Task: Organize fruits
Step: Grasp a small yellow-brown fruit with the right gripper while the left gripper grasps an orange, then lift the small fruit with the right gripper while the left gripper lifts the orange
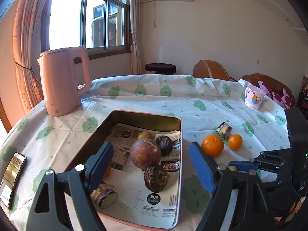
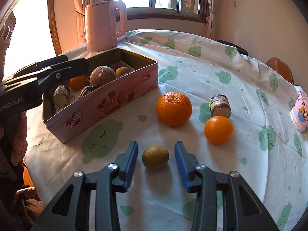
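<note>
Small yellow-green fruit (image 2: pixel 155 156) lies between right fingers (image 2: pixel 132 159)

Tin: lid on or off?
Off. The tin is open on top, with brown fruit visible inside; no lid in view.

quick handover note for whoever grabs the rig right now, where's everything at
Left gripper: open, empty, over the pink rectangular metal tin.
Right gripper: jaws apart either side of the small yellow-brown round fruit on the tablecloth; no contact visible.
Done: several fruits are already in the tin.
Left: that small fruit, the large dimpled orange, the small smooth orange and the purple-skinned cut fruit piece, all on the cloth outside the tin.
</note>
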`<state>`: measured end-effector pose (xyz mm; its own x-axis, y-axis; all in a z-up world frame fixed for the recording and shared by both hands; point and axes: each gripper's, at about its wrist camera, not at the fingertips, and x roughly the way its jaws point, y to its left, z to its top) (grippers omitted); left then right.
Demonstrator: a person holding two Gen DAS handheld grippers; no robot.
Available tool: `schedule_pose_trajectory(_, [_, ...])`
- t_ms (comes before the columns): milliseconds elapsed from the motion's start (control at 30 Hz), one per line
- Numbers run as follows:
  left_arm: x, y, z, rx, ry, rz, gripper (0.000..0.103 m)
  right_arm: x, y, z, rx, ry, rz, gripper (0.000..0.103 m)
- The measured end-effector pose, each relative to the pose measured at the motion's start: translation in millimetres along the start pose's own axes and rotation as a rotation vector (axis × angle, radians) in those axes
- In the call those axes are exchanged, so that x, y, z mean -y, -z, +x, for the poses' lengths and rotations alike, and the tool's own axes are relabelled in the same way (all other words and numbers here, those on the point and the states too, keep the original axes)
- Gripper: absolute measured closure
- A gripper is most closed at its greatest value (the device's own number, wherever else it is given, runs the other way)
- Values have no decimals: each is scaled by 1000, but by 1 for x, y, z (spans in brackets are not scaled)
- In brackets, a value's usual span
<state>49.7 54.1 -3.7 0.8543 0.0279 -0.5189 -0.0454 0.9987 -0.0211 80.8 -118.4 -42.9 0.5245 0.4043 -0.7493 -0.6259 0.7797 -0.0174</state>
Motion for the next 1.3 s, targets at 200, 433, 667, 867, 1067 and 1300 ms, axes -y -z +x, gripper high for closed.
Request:
schedule_pose_trajectory(200, [22,-6,7,-16,30,24,20,4,1,-11,48,13,4,74])
schedule_pose_trajectory(433, [60,-14,29,-68,92,51,20,50,-5,-29,119,145,114,74])
schedule_pose_trajectory(667, [97,-16,60,-155,114,104,34,91,-2,-33,139,189,221,74])
schedule_pose_trajectory(867, [112,-10,80,-222,105,143,41,96,3,-32,146,168,240,74])
schedule_pose_trajectory(1067, [115,-6,94,-284,118,146,47,96,3,-30,140,154,234,74])
schedule_pose_trajectory(1300, [108,-7,106,-331,156,93,54,93,1,-24,108,157,215,74])
